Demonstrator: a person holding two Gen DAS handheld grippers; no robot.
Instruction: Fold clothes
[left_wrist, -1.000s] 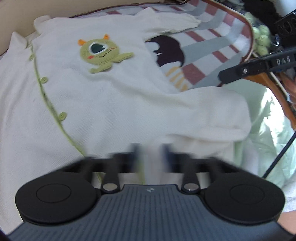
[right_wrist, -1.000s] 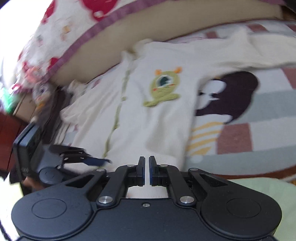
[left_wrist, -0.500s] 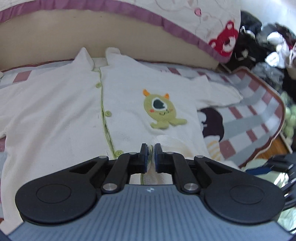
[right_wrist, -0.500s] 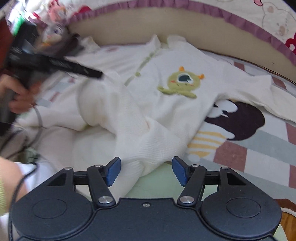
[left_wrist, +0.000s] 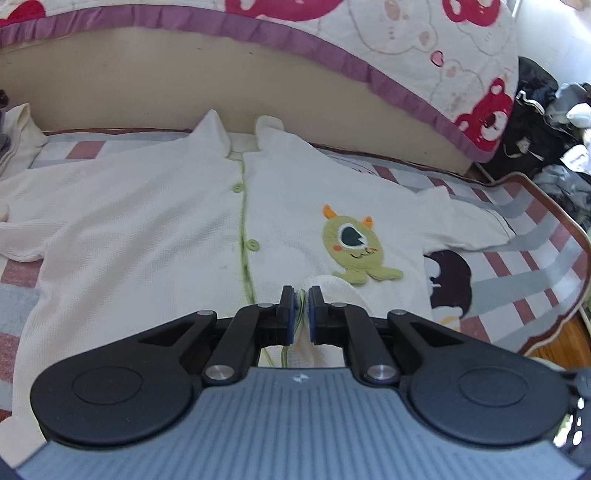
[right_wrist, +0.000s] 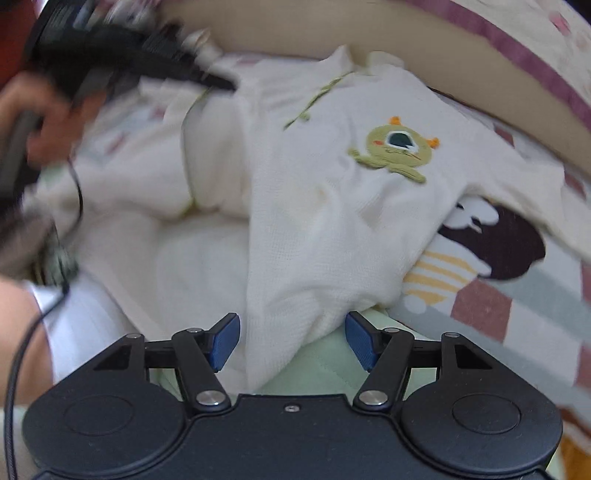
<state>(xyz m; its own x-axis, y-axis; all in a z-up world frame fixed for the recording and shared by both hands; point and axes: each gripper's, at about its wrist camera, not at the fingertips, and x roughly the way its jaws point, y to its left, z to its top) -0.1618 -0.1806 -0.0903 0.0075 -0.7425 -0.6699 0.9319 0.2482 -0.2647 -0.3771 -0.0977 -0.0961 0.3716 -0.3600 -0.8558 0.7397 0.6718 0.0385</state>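
Note:
A cream baby romper (left_wrist: 147, 229) with green buttons and a green monster patch (left_wrist: 354, 247) lies spread on the striped mat, collar toward the back. My left gripper (left_wrist: 302, 295) is shut on a cream and green edge of the romper's lower part, held over its middle. In the right wrist view that gripper (right_wrist: 218, 83) shows at the upper left, blurred, with a fold of the romper (right_wrist: 314, 221) under it. My right gripper (right_wrist: 291, 336) stands open near the front edge. A loose leg of the romper lies between its blue pads (right_wrist: 225, 341) without being pressed.
The striped mat (left_wrist: 517, 266) with a cartoon figure covers the bed. A beige bolster (left_wrist: 147, 85) and a bear-print quilt (left_wrist: 406, 44) rise behind it. Dark bags and clothes (left_wrist: 546, 122) pile at the right. A pale green sheet (right_wrist: 317, 369) and a person's hand (right_wrist: 33, 110) show nearby.
My right gripper has opened and let go of the romper's leg, then drawn back. My left gripper has swung round to face the collar, still shut on the cloth.

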